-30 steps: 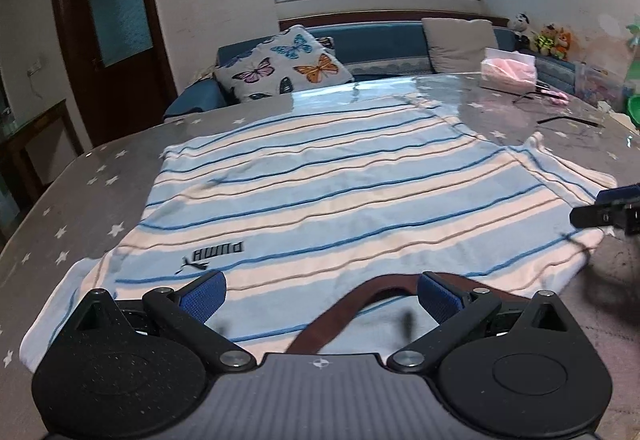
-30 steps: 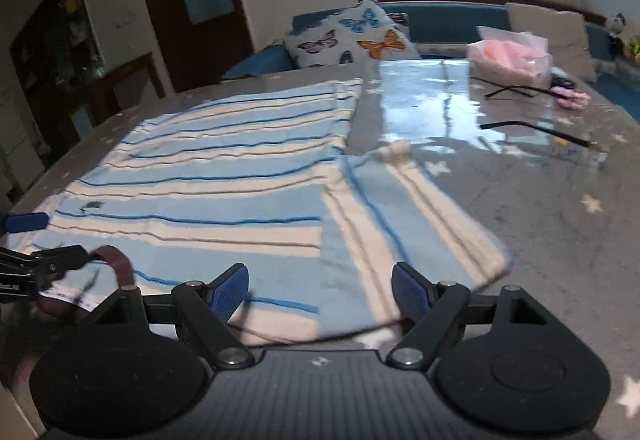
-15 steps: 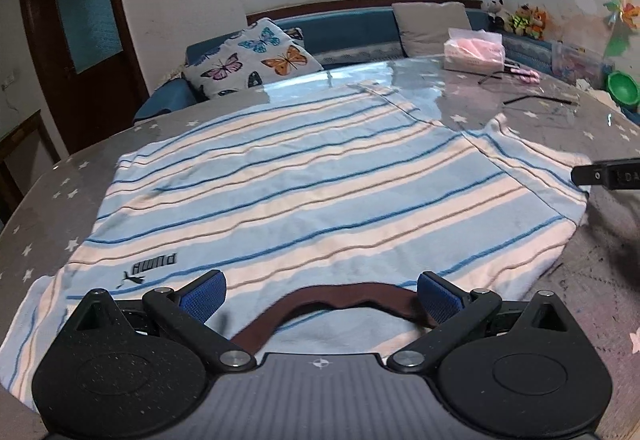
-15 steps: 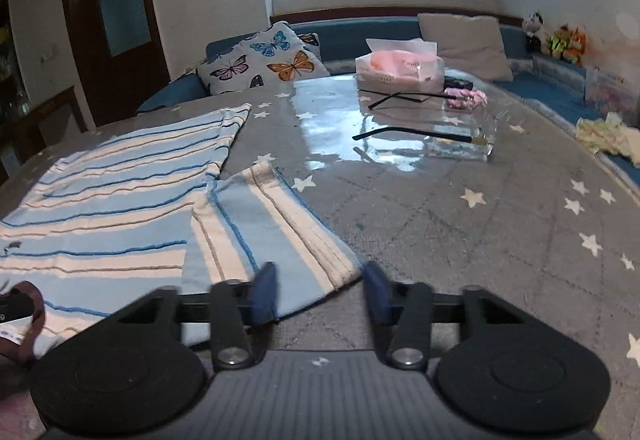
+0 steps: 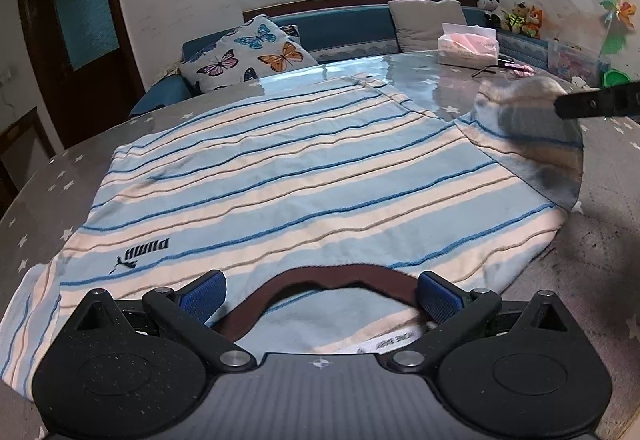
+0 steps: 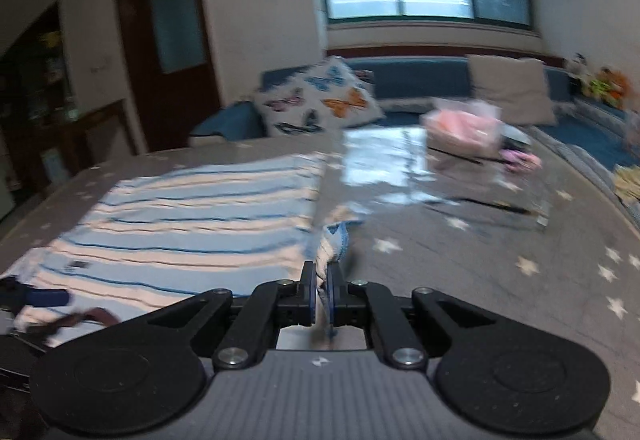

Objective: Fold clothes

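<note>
A light blue and cream striped T-shirt (image 5: 288,176) with a brown collar (image 5: 332,276) lies flat on the grey star-patterned table (image 5: 600,240). My left gripper (image 5: 320,298) is open, its blue pads either side of the collar. My right gripper (image 6: 319,294) is shut on the shirt's right sleeve (image 6: 334,244) and holds it lifted off the table. In the left wrist view the raised sleeve (image 5: 528,120) is blurred, with the right gripper's finger (image 5: 596,104) at the far right. The shirt body also shows in the right wrist view (image 6: 192,224).
A pink tissue box (image 5: 468,48) and dark-framed glasses (image 5: 488,70) sit at the table's far side. A sofa with a butterfly cushion (image 5: 248,58) stands behind the table. A dark door (image 5: 76,32) is at the left. Bare table (image 6: 500,272) lies to the right of the shirt.
My right gripper has closed on the right sleeve and lifted it off the table. My left gripper has stayed open at the collar.
</note>
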`<state>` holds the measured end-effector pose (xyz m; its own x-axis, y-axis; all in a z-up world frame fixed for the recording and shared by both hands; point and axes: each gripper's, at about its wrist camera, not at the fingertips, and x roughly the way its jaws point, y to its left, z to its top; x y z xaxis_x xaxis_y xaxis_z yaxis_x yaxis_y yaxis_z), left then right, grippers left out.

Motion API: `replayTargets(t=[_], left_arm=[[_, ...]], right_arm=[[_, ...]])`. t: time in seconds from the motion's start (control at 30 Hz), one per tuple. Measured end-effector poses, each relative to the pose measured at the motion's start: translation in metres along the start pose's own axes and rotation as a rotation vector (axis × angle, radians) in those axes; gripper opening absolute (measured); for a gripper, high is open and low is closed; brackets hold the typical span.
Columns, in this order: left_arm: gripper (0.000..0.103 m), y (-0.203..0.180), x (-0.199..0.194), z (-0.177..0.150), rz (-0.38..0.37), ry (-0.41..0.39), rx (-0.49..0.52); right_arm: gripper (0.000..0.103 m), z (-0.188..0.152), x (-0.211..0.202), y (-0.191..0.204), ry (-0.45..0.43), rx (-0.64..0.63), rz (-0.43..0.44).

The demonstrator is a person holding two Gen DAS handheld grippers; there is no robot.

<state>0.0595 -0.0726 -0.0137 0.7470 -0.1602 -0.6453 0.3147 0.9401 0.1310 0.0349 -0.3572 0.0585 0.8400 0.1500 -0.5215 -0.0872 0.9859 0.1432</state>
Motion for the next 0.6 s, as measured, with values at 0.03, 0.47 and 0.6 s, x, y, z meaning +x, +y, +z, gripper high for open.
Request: replayTargets(t=[0.03,0.47,0.6], left_arm=[[0.103,0.002,-0.001,-0.001,0.001,-0.001,-0.007],[0.103,0.028,-0.011,-0.015,0.045,0.008,-0.077],[0.103,0.031,-0.012,-0.013,0.048,0.001,-0.088]], right_arm=[[0.005,0.002,0.001,0.007,0.0,-0.007,0.026],[0.016,-0.016,0.043,0.08,0.106,-0.121,0.201],[0.021,-0.014,0.039,0.063,0.09,-0.091,0.157]])
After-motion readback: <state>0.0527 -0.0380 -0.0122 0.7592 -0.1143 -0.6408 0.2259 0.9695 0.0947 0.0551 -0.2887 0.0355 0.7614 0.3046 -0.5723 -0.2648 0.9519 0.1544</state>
